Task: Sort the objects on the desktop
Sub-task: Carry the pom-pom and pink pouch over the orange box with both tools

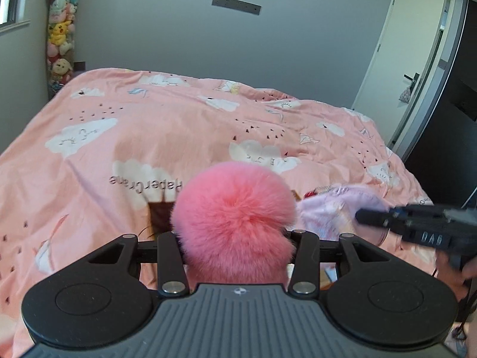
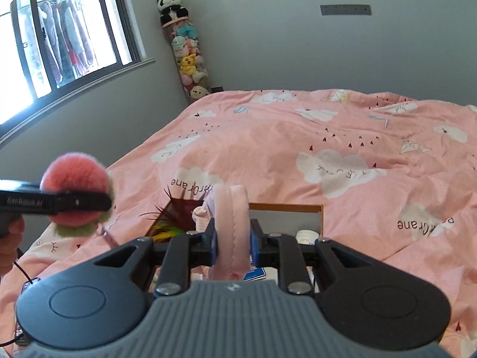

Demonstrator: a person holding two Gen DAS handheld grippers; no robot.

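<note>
Pompom [image 1: 235, 220] clamped in left gripper [image 1: 235, 238]; right gripper [image 2: 232, 238] grips pink plush [image 2: 231, 223].

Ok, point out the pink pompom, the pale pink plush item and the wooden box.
pink pompom [image 1: 235, 217], left wrist view, fur centre.
pale pink plush item [image 2: 231, 223], right wrist view, padded middle.
wooden box [image 2: 286, 208], right wrist view, far rim.

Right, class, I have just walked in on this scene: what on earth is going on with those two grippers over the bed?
A person is holding a gripper in each hand above a pink bedspread. The left gripper is shut on a pink fluffy pompom, held up in the air. The right gripper is clamped on a pale pink plush item. Below them sits an open wooden box with colourful bits inside. Neither item has been set down yet.
</note>
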